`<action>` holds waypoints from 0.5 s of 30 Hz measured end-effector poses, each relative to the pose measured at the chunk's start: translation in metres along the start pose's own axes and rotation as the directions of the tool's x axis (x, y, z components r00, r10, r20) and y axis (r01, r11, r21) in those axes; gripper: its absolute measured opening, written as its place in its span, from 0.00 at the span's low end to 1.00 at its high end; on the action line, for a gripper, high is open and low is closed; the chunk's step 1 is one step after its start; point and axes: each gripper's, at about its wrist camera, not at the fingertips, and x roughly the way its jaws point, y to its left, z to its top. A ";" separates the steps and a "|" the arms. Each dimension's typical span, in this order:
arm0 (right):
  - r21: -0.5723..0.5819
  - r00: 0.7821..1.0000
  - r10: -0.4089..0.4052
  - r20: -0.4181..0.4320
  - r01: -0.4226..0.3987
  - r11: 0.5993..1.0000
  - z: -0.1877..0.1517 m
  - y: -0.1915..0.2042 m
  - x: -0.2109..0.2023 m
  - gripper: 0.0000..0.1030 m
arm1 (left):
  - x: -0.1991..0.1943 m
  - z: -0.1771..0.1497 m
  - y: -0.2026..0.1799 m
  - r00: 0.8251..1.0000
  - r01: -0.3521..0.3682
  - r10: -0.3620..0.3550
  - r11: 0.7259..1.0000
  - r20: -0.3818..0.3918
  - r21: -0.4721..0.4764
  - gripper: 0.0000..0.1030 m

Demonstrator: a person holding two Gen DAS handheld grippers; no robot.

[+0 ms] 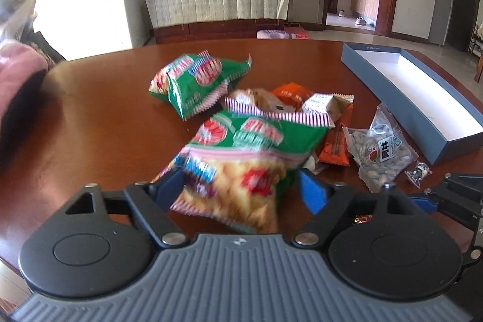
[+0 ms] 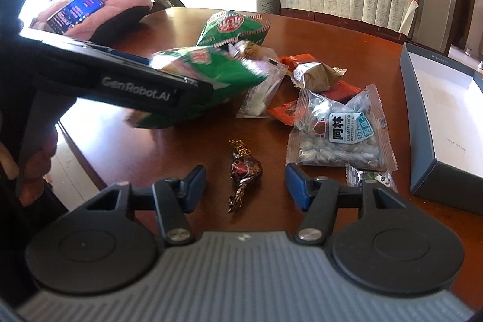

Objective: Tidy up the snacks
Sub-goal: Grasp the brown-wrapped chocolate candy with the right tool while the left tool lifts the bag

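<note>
Harsh daylight blows out the left beside the white chest freezer (image 1: 90,8); the nearest green crisp bag (image 1: 241,159) smears, edges bow.

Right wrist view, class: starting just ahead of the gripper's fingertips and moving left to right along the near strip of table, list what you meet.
Foil-wrapped candy → bag of watermelon seeds → small panda-print sweet → open blue box.
</note>
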 end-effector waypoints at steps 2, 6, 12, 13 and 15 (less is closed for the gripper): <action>-0.007 1.000 0.005 -0.003 -0.005 1.000 0.001 0.001 0.000 0.58 | 0.003 -0.001 0.000 1.000 0.008 -0.008 1.000 -0.020 -0.007 0.70; -0.020 1.000 0.020 -0.008 -0.020 1.000 0.005 0.003 0.002 0.45 | 0.010 -0.001 -0.002 0.998 0.028 -0.028 1.000 -0.049 -0.002 0.63; -0.001 1.000 0.022 -0.010 -0.022 1.000 0.005 -0.005 0.000 0.25 | 0.014 -0.001 -0.006 0.998 0.035 -0.034 0.999 -0.054 0.011 0.59; 0.008 1.000 0.028 -0.009 -0.028 1.000 0.005 -0.007 -0.001 0.25 | 0.014 0.000 -0.006 0.998 0.034 -0.033 0.999 -0.054 0.013 0.57; 0.008 1.000 0.024 -0.009 -0.024 1.000 0.005 -0.006 -0.001 0.25 | 0.015 0.000 -0.006 0.998 0.030 -0.029 0.999 -0.055 0.015 0.54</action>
